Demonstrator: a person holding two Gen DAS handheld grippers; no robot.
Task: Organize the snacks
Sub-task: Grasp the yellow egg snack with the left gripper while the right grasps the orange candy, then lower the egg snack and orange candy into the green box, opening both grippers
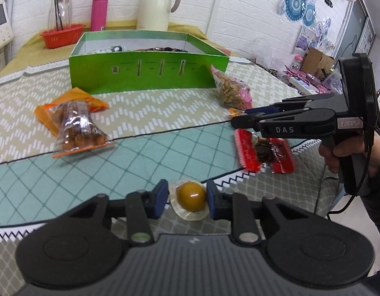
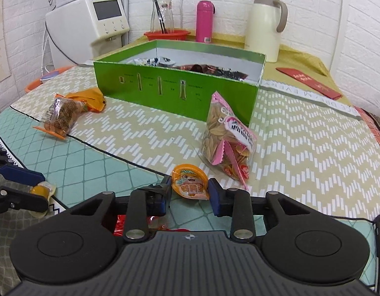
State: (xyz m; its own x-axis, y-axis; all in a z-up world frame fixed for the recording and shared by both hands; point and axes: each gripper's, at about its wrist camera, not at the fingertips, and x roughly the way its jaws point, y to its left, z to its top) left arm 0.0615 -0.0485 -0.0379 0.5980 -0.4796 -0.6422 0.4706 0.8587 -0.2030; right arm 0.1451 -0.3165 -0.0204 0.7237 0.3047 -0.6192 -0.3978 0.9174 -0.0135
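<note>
My left gripper [image 1: 187, 198] is shut on a small clear egg pack [image 1: 190, 201] with a yellow-brown egg, low over the teal cloth near the table's front edge. In the right wrist view my right gripper [image 2: 190, 188] has its blue pads against both sides of an orange quail-egg pack [image 2: 188, 185]. The green open box [image 1: 148, 74] [image 2: 175, 88] stands behind, with wrappers inside. Loose on the cloth lie a clear bag of brown snacks [image 1: 78, 128] [image 2: 61, 116], a pink bag of biscuits [image 1: 231, 91] [image 2: 227, 135] and a red packet [image 1: 264, 153].
At the back stand a cream jug [image 2: 264, 24], a pink bottle [image 2: 204, 22] and a red basket [image 2: 166, 34] holding a glass carafe. A white dispenser [image 2: 91, 24] is at the far left. A red envelope [image 2: 310, 83] lies right of the box.
</note>
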